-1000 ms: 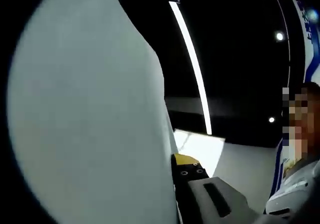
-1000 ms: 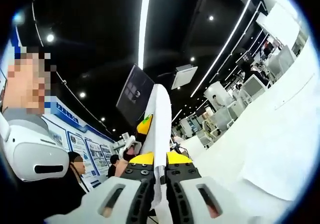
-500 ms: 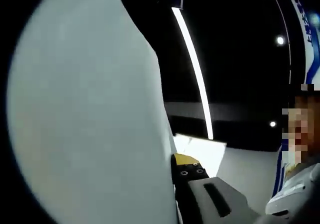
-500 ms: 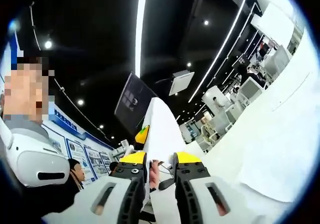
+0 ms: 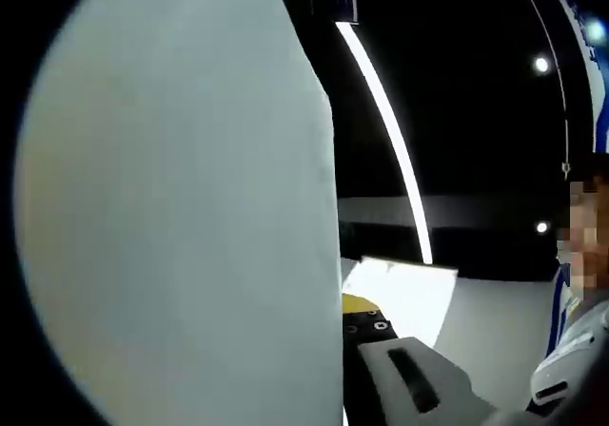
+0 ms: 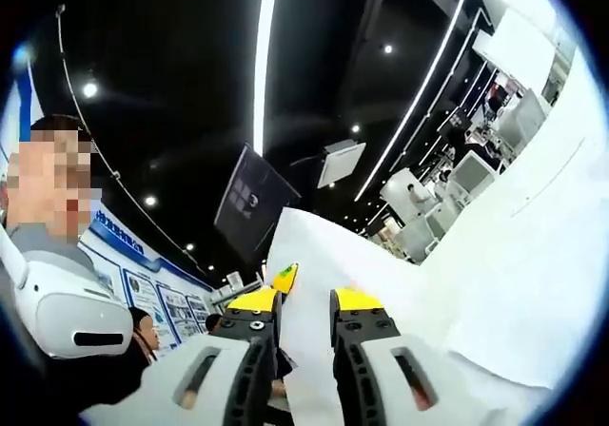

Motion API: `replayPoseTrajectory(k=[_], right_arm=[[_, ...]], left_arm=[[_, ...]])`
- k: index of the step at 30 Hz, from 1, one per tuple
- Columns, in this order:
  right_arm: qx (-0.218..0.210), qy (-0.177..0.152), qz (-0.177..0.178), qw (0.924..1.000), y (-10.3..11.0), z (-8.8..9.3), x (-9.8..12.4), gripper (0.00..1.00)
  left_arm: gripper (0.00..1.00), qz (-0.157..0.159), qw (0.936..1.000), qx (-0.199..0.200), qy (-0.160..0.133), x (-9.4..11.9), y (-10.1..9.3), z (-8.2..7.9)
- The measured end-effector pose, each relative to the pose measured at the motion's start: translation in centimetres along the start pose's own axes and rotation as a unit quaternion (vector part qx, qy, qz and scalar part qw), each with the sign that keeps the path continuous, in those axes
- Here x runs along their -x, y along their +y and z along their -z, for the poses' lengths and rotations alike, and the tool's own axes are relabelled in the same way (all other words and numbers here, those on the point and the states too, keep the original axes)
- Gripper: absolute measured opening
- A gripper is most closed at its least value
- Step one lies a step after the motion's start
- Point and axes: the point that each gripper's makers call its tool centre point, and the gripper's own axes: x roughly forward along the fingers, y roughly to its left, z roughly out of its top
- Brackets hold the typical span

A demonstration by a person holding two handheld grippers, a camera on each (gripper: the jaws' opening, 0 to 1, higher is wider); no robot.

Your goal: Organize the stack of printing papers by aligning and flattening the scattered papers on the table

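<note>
The stack of printing papers (image 5: 181,207) is held up off the table, standing close against the left gripper (image 5: 357,317) and covering the view from 7 to 12 o'clock; in the right gripper view the same sheets (image 6: 333,255) rise beyond the right gripper (image 6: 304,302) toward 12 o'clock. Paper like this is light, limp and slick sheet on sheet, so it probably fans or sags unless pinched at an edge with a flat, firm grip, ideally at two opposite edges. Only one jaw of the left gripper shows, pressed beside the sheets, so I cannot tell whether it grips them. The right gripper's jaws stand parted, with a clear gap and no paper pinched. A second ago those jaws were clamped on the paper's edge; since then they have let go, and the sheets have swung broader toward 1 o'clock. The white table (image 6: 533,283) lies at 3 o'clock.
</note>
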Motion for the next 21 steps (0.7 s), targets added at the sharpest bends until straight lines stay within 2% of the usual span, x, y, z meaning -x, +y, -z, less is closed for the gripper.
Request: replayPoseTrajectory(k=[5, 8, 13, 17, 21], right_arm=[[0.001, -0.002, 0.002, 1.0000, -0.2, -0.1, 0.1, 0.16], [0.003, -0.002, 0.007, 1.0000, -0.4, -0.1, 0.3, 0.16], [0.003, -0.005, 0.012, 0.9999, -0.6, -0.1, 0.4, 0.17], [0.004, -0.004, 0.014, 0.9999, -0.7, -0.2, 0.5, 0.17], [0.004, -0.004, 0.015, 0.9999, -0.8, -0.1, 0.5, 0.17]], left_arm=[[0.05, -0.036, 0.9994, 0.002, 0.002, 1.0, 2.4, 0.1], [0.05, -0.075, 0.9970, 0.008, 0.020, 1.8, 4.5, 0.7], [0.05, -0.107, 0.9935, 0.025, 0.029, 2.7, 6.7, 1.4], [0.05, -0.139, 0.9888, 0.012, 0.052, 3.4, 8.6, 2.2], [0.05, -0.161, 0.9851, -0.015, 0.058, 4.1, 9.9, 2.2]])
